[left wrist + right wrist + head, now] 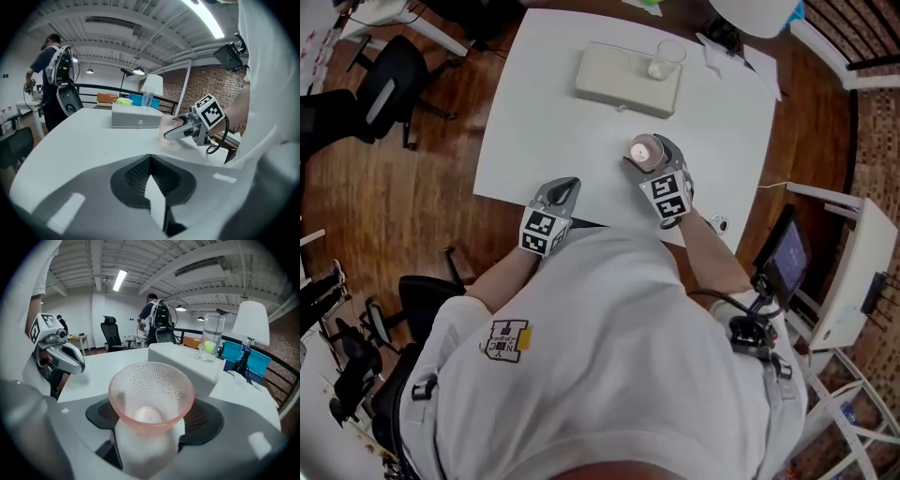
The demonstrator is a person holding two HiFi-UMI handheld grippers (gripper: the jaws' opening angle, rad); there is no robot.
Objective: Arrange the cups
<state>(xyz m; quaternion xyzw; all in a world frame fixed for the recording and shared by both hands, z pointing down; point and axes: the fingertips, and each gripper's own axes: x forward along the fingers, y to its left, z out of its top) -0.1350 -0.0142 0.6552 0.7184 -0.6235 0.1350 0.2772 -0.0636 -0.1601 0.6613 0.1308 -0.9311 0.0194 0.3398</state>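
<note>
You are clasping the pink cup (151, 392) upright between the parted jaws of your right gripper (643, 156), near the front edge of the white table (544, 112). Your left gripper (566, 190), jaws pressed together and empty, is pointing alongside. A clear glass (667, 58) is standing on the white box (614, 80) beyond.

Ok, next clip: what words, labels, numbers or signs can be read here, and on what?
No readable words or numbers anywhere.
left marker cube, right marker cube: black-and-white square patterns, no letters.
shirt patch: print too small to read.
white box: small round mark on the front, illegible.
pink cup: dimpled surface, no print.
</note>
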